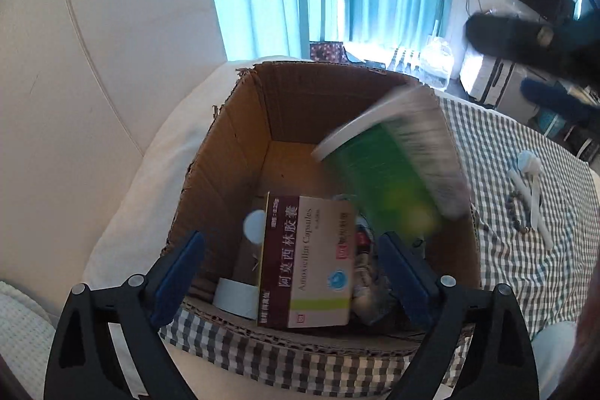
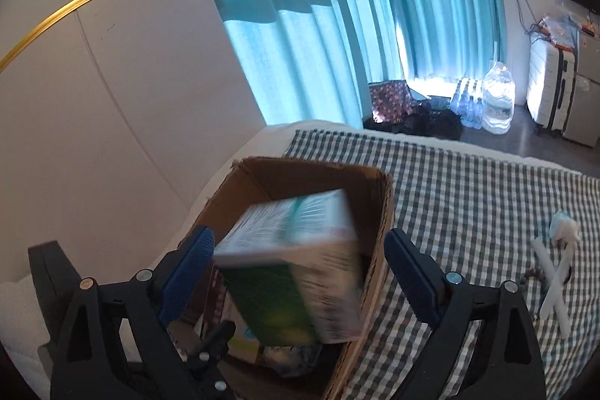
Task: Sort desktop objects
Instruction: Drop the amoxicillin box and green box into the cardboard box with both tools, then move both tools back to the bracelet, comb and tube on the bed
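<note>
Right wrist view: right gripper (image 2: 300,272) spread, blurred green-and-white carton (image 2: 292,268) loose between pads over brown cardboard box (image 2: 382,212); left gripper (image 1: 292,272) spread, empty. Best to hold clear, then go for white tubes (image 2: 555,283) at 3 o'clock.

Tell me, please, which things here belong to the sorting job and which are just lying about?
Job:
cardboard box
green box, blurred, over the cardboard box
capsule box
tape roll
bead bracelet
white tubes

Lying about:
water bottles
suitcase
curtain
</note>
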Tool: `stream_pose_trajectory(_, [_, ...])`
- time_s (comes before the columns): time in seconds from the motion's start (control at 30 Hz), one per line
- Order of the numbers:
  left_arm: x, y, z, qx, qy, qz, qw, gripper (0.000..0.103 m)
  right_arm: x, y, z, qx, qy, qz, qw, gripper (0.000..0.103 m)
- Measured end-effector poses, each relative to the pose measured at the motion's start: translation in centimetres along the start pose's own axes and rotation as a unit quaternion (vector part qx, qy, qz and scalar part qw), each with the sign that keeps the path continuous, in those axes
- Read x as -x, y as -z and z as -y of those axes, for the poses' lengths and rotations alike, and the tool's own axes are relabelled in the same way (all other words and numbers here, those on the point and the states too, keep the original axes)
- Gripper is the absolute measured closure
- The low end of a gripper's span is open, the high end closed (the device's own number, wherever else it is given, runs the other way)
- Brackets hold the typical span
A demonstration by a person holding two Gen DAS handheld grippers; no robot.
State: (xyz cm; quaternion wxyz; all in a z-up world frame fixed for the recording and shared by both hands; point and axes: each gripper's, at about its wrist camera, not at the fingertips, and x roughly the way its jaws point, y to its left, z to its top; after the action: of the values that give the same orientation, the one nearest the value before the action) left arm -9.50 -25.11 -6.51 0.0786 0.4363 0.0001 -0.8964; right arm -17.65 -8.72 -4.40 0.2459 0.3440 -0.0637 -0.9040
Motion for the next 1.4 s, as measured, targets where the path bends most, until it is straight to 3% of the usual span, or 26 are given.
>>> stream_pose_trajectory(0.17, [1.0,0.1,0.4,-0.012,0.002,0.003,0.9999,0.007,3.4,0.0,1.5,-0.006,0.031,0.040,0.999,0.009])
stream_pose_trajectory(0.33, [3.6,0.9,3.3,-0.031,0.023,0.017,0.9991,0.006,7.6,2.4,6.5,-0.030,0.080,0.045,0.995,0.009])
stream_pose_trajectory(0.63, [7.2,2.8,12.8,-0.066,0.087,0.033,0.9935,0.000,18.4,6.1,15.5,-0.042,0.206,0.061,0.976,0.009])
stream_pose_trajectory(0.83, [7.1,4.5,19.7,-0.087,0.110,0.024,0.9898,0.000,23.2,9.9,21.5,-0.081,0.220,0.065,0.970,0.009])
stream_pose_trajectory(1.0, [4.8,5.4,24.0,-0.094,0.111,0.004,0.9893,0.000,23.3,12.2,25.2,-0.108,0.209,0.047,0.971,0.009])
stream_pose_trajectory(1.27, [-1.1,5.6,29.0,-0.105,0.088,-0.025,0.9902,0.000,18.6,13.4,29.8,-0.142,0.185,0.010,0.972,0.010])
stream_pose_trajectory(1.4, [-5.1,5.2,30.4,-0.106,0.079,-0.048,0.9901,0.000,14.2,12.7,31.7,-0.156,0.173,-0.009,0.972,0.024])
